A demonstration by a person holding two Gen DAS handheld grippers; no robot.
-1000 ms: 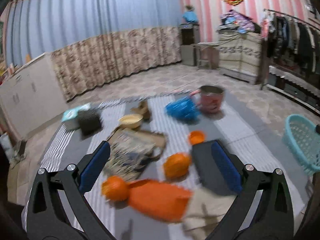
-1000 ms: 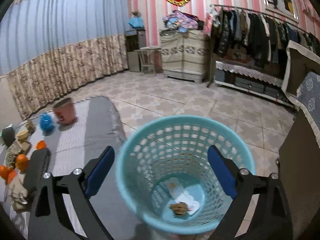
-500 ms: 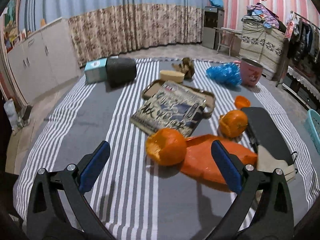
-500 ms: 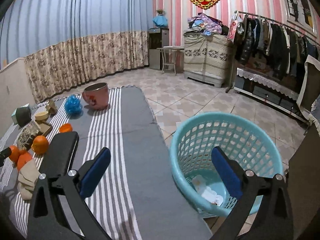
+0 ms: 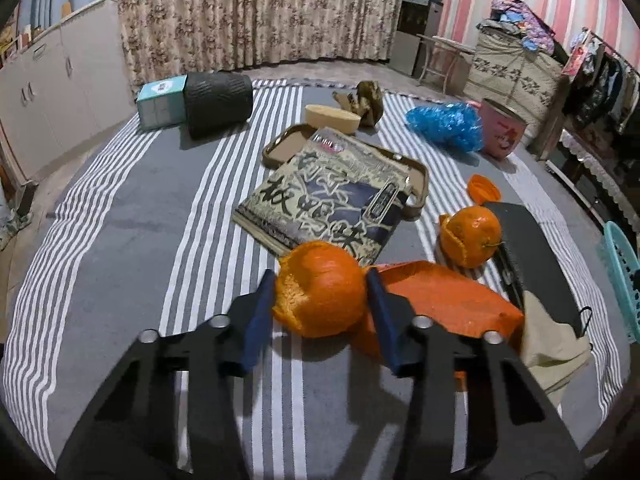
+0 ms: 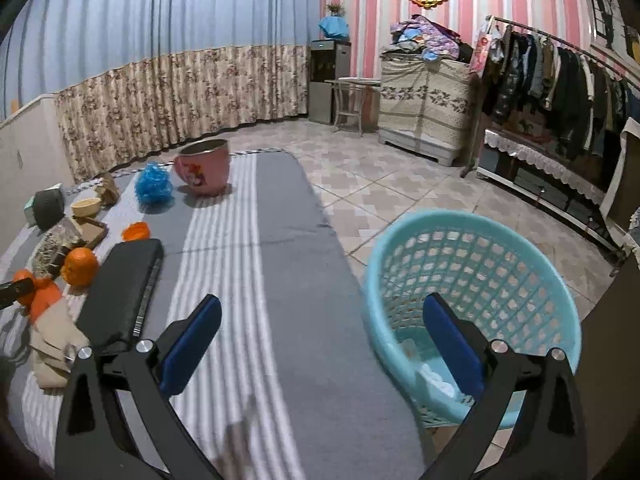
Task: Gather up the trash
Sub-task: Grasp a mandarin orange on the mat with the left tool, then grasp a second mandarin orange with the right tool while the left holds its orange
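My left gripper [image 5: 320, 280] is shut on an orange peel [image 5: 320, 290], its blue pads against both sides, low over the striped mat [image 5: 160, 208]. An orange wrapper [image 5: 444, 304] lies just right of it, with a second orange peel [image 5: 470, 236] and a small peel piece [image 5: 484, 189] beyond. My right gripper [image 6: 320, 336] is open and empty, above the mat's right edge, left of the turquoise basket [image 6: 472, 280] on the floor. The basket holds some paper scraps [image 6: 434, 378]. The peels also show far left in the right wrist view [image 6: 80, 266].
On the mat: a printed packet [image 5: 324, 200] on a brown tray [image 5: 280, 146], a black flat case [image 5: 528, 256], beige cloth [image 5: 552, 348], blue plastic bag [image 5: 444, 126], pink pot [image 5: 502, 128], tan bowl [image 5: 332, 118], black pouch [image 5: 218, 98], tissue box [image 5: 160, 104]. Tiled floor lies right.
My left gripper moved down and forward and closed on the near orange peel. My right gripper swung left, away from above the basket, toward the mat, still open.
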